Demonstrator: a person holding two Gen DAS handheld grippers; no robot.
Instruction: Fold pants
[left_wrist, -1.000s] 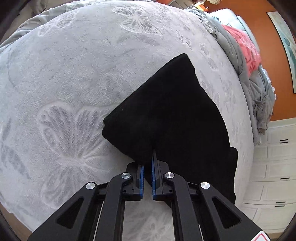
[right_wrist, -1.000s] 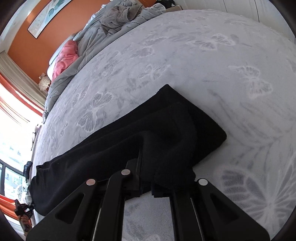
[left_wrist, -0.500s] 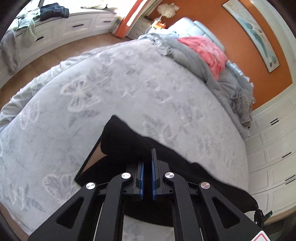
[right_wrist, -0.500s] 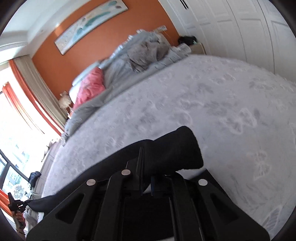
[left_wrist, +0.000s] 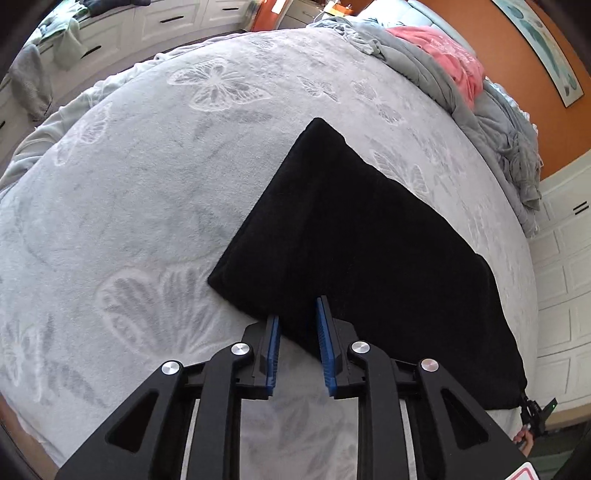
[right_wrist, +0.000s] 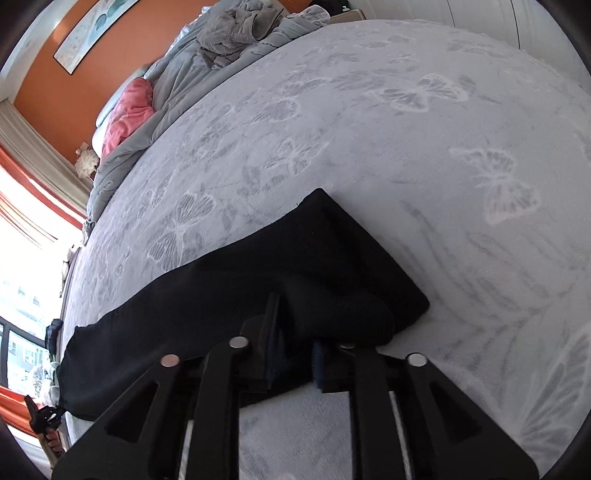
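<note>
Only from the right hand-held gripper (right_wrist: 295, 332), opening like the left (left_wrist: 298, 317), do pants (right_wrist: 258, 291) show bunching.

We see the black pants (left_wrist: 354, 251) lying folded and flat on the grey butterfly blanket (left_wrist: 140, 206), running from centre toward five o'clock; our left gripper (left_wrist: 298, 332) sits at six o'clock, its blue pads (left_wrist: 272, 350) opening, the pants' near edge between them, not pinched; a pink garment (left_wrist: 454, 62) lies on crumpled grey bedding (left_wrist: 428, 81) at one o'clock.
</note>
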